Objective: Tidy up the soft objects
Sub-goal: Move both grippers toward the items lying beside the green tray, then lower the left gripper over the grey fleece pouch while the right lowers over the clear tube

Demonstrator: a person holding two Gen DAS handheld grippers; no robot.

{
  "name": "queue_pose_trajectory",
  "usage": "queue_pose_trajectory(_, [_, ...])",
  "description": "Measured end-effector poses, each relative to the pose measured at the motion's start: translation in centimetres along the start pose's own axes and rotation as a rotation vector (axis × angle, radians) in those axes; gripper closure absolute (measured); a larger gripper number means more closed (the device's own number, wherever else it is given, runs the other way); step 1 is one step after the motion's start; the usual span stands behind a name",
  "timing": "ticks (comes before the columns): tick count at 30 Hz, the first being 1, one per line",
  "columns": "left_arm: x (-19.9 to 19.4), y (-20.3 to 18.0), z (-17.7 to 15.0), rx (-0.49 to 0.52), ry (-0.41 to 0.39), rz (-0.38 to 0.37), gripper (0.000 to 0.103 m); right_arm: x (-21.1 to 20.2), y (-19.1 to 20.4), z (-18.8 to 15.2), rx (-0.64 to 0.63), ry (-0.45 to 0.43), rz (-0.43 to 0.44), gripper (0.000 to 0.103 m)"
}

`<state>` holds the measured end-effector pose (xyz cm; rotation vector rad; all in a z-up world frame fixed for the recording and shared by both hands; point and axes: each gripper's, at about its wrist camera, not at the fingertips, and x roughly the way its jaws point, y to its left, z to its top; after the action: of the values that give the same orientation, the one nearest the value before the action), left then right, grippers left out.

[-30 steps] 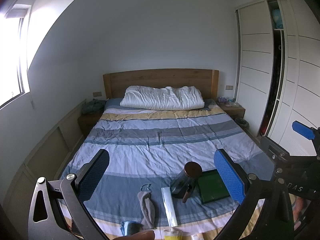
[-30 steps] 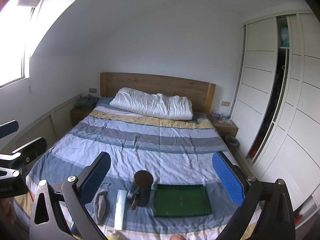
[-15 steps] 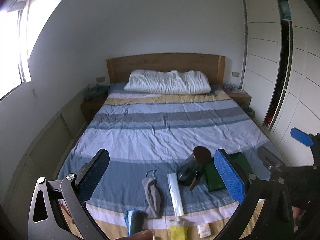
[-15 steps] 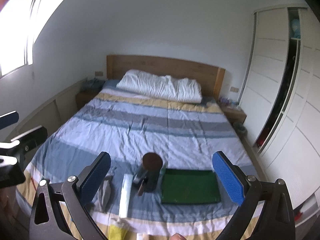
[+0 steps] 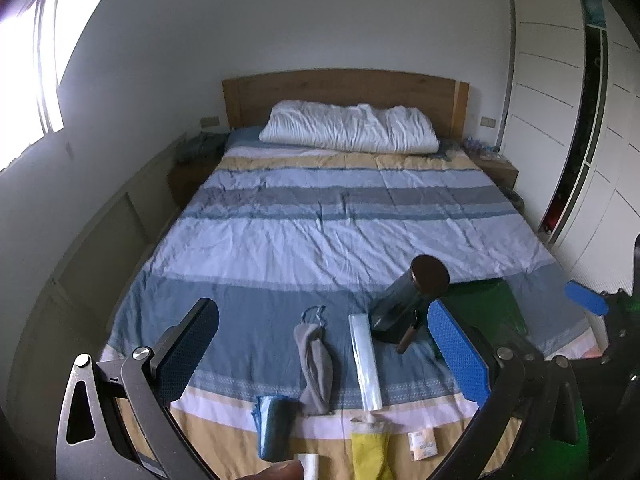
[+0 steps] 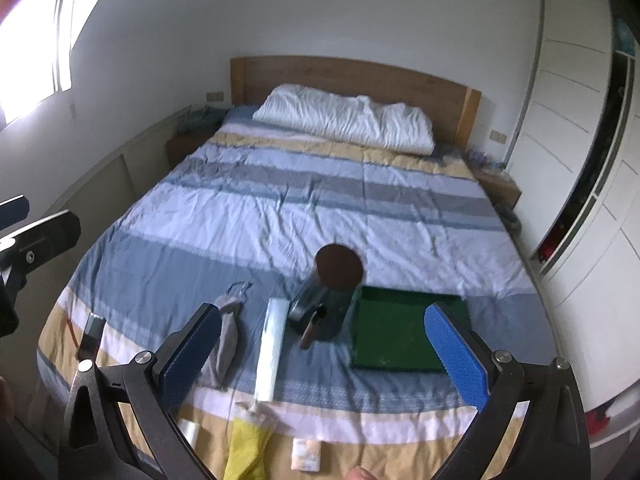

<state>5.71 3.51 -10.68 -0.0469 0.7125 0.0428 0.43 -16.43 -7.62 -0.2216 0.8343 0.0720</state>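
Observation:
Both grippers hover over the foot of a striped bed. My left gripper [image 5: 324,344] is open and empty above a grey sock [image 5: 314,364], a blue folded cloth [image 5: 274,426] and a yellow glove [image 5: 370,454]. My right gripper [image 6: 324,350] is open and empty; below it lie the grey sock [image 6: 226,346], a clear plastic roll [image 6: 272,350], the yellow glove [image 6: 244,452] and a green tray [image 6: 400,334]. A dark jar with a brown lid [image 6: 328,292] stands left of the tray.
A brown-handled tool [image 6: 314,326] leans by the jar. A small white packet [image 6: 306,454] and a strip [image 6: 92,334] lie near the foot edge. A white pillow [image 5: 350,126] lies at the headboard. Wardrobe doors [image 5: 560,120] stand on the right.
Both cameras have tilted down and drawn nearer the foot of the bed, bringing the glove, blue cloth and packet into view. Both grippers stay open.

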Motion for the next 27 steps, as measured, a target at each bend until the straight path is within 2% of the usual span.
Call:
queue_pose_trajectory(5, [3.1,1.3,-1.0,-0.005,0.055,0.023,0.001,4.0,1.5,-0.8,-0.022,0.035,0.014,0.0])
queue_pose_trajectory(16, [12.0,3.9,-5.0,-0.036,0.164,0.054,0.001,16.1,4.3,-3.5,-0.05,0.164,0.028,0.0])
queue_pose_trajectory(21, [17.1,5.6,-7.2,-0.09,0.238,0.021,0.001,22.7,5.0,-5.6,-0.046,0.21,0.019,0.0])
queue_pose_trajectory(26, [23.9,5.8,-10.5,-0.056,0.327,-0.055,0.001,29.6,5.8,-8.3,-0.051,0.278,0.017,0.0])
queue_pose_trajectory(27, [25.1,5.6,-11.1,-0.049,0.348,-0.047,0.001,30.7,6.0,-8.7,-0.052,0.291,0.018,0.0])
